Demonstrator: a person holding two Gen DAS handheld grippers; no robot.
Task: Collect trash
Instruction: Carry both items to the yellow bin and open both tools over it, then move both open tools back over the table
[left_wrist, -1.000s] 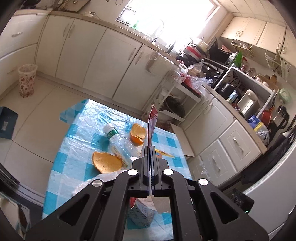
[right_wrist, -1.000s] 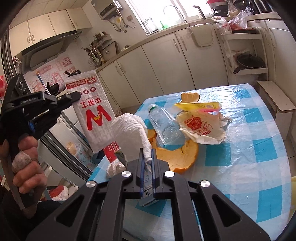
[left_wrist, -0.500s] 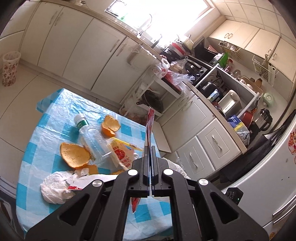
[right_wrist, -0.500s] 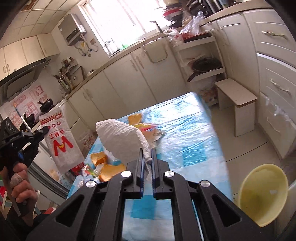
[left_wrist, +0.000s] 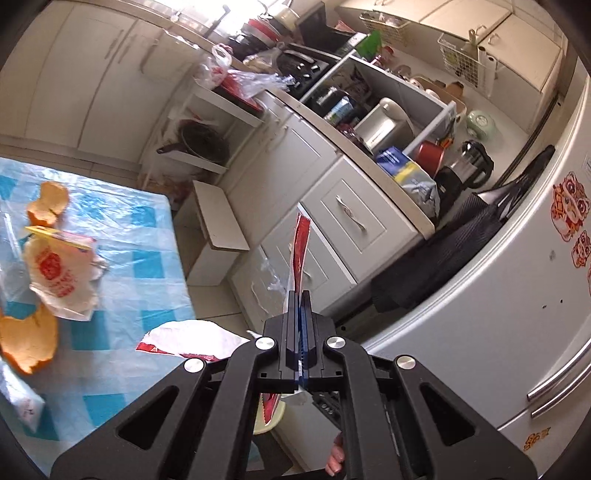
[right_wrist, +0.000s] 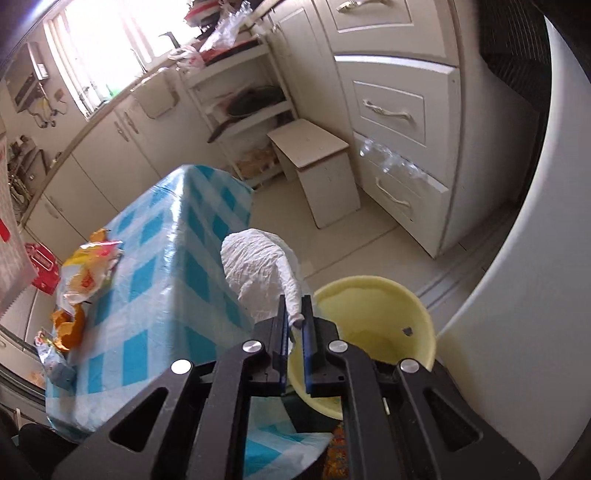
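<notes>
Our right gripper (right_wrist: 294, 319) pinches a crumpled white tissue (right_wrist: 258, 273) at lower centre, beside the yellow bin (right_wrist: 373, 332); released now, it may miss the rim. Our left gripper (left_wrist: 300, 314), jaws pressed together, clamps a red-and-white wrapper (left_wrist: 300, 254) edge-on, long axis running up the frame, which could flutter aside.
</notes>
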